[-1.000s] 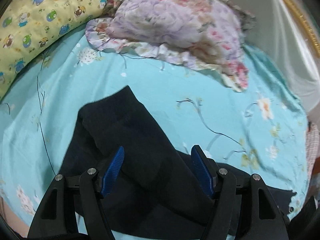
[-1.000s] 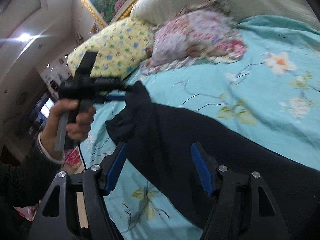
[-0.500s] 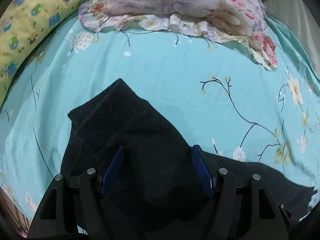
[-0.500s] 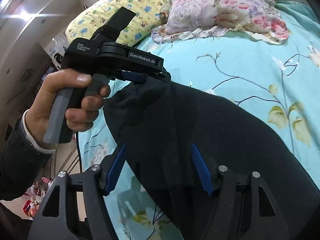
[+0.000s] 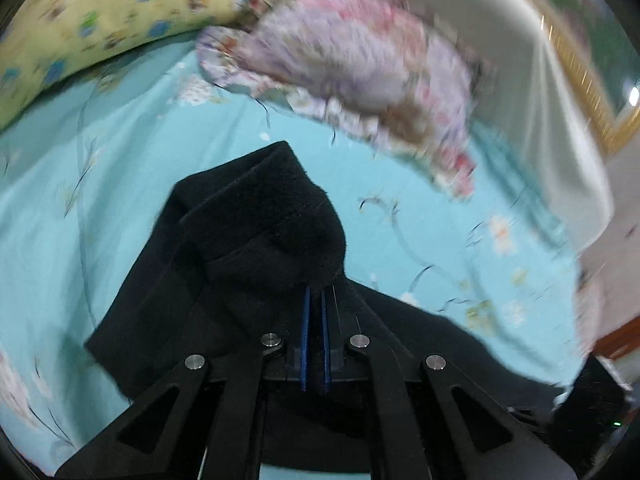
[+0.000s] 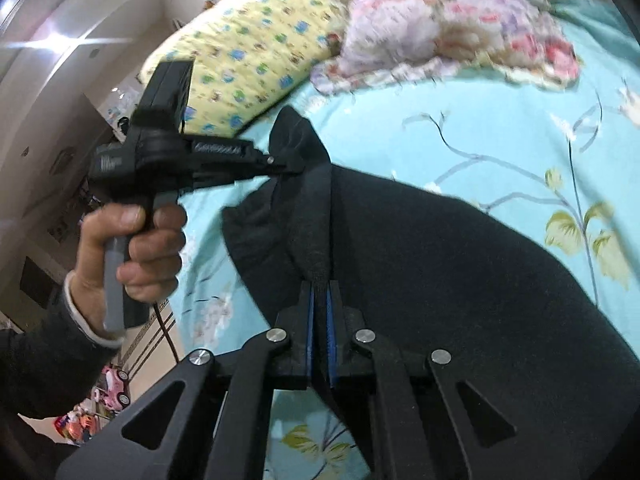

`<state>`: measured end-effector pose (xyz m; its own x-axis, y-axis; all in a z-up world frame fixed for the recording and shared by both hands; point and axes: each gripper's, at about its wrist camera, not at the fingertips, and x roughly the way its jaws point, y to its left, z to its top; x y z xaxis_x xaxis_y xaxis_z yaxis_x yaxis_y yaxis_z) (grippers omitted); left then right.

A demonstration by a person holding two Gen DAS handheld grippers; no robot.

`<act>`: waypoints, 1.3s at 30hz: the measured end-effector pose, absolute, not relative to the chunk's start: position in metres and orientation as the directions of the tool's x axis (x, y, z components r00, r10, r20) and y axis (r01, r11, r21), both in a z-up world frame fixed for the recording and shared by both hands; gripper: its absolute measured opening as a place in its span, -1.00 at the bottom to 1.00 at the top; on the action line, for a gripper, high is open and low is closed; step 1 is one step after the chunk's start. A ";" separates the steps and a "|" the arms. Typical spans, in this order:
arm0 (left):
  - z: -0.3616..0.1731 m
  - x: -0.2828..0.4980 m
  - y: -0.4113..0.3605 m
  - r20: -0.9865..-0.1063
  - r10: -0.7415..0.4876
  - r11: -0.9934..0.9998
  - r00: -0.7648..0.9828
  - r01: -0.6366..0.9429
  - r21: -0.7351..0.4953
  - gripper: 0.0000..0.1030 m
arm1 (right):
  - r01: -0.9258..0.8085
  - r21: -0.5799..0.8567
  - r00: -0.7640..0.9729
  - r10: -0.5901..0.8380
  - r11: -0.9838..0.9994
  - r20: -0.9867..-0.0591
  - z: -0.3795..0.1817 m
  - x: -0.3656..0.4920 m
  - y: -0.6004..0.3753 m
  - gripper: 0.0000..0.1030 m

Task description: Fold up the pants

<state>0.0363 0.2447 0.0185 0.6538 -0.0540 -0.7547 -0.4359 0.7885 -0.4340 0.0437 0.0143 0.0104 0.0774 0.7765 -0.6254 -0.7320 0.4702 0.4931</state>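
Note:
Black pants (image 5: 256,224) lie on a turquoise floral bedsheet (image 5: 120,184). In the left wrist view my left gripper (image 5: 315,290) has its jaws closing hard on a bunched fold of the cuff end, blue pads pressed on the fabric. In the right wrist view my right gripper (image 6: 320,286) is likewise closing on a raised ridge of the pants (image 6: 440,280), with cloth pinched between its pads. The left gripper (image 6: 298,168) shows there too, held by a hand (image 6: 136,248), gripping the lifted cuff end.
A yellow cartoon-print pillow (image 6: 248,52) and a pink-purple floral pillow (image 6: 448,28) lie at the head of the bed, with a white headboard (image 5: 540,80) behind. The bed's edge drops at the left to a floor with toys (image 6: 112,392).
Both grippers went from open around the pants to shut on the fabric. The cuff end is now bunched and lifted off the sheet, and the left gripper has swung aside.

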 end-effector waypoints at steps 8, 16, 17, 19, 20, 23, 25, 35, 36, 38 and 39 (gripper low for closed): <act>0.010 -0.030 0.268 -0.606 -0.117 0.669 0.787 -0.388 -0.633 -0.94 | -0.807 0.382 0.111 0.751 0.451 -0.651 0.027 0.010 0.022 -0.88; -0.015 -0.055 0.270 -0.592 -0.140 0.640 0.794 -0.384 -0.666 -0.94 | -0.847 0.260 0.141 0.668 0.464 -0.731 0.008 -0.010 0.033 -0.88; -0.017 -0.058 0.271 -0.589 -0.142 0.635 0.795 -0.383 -0.671 -0.94 | -0.849 0.247 0.147 0.658 0.467 -0.738 0.006 -0.011 0.034 -0.88; -0.021 -0.061 0.271 -0.592 -0.146 0.634 0.793 -0.384 -0.671 -0.94 | -0.852 0.235 0.149 0.647 0.468 -0.748 0.004 -0.011 0.036 -0.88; -0.024 -0.063 0.272 -0.593 -0.147 0.632 0.791 -0.386 -0.672 -0.94 | -0.854 0.222 0.155 0.638 0.470 -0.754 0.003 -0.011 0.037 -0.88; -0.029 -0.067 0.274 -0.597 -0.153 0.625 0.787 -0.391 -0.676 -0.93 | -0.856 0.208 0.157 0.621 0.473 -0.768 0.002 -0.013 0.040 -0.88; -0.031 -0.069 0.277 -0.602 -0.157 0.621 0.783 -0.396 -0.677 -0.92 | -0.852 0.217 0.148 0.616 0.477 -0.773 0.001 -0.012 0.041 -0.88; -0.017 -0.093 0.284 -0.642 -0.073 0.655 0.763 -0.449 -0.608 -0.59 | -0.832 0.282 0.127 0.659 0.478 -0.741 0.009 -0.016 0.042 -0.21; -0.016 -0.094 0.284 -0.643 -0.072 0.655 0.762 -0.450 -0.607 -0.48 | -0.828 0.292 0.129 0.669 0.479 -0.732 0.011 -0.016 0.042 -0.21; -0.012 -0.096 0.285 -0.653 -0.057 0.656 0.755 -0.464 -0.595 -0.11 | -0.820 0.310 0.127 0.681 0.481 -0.721 0.014 -0.015 0.041 -0.21; -0.011 -0.097 0.285 -0.653 -0.054 0.655 0.755 -0.467 -0.594 -0.04 | -0.816 0.318 0.129 0.687 0.483 -0.715 0.016 -0.013 0.040 -0.21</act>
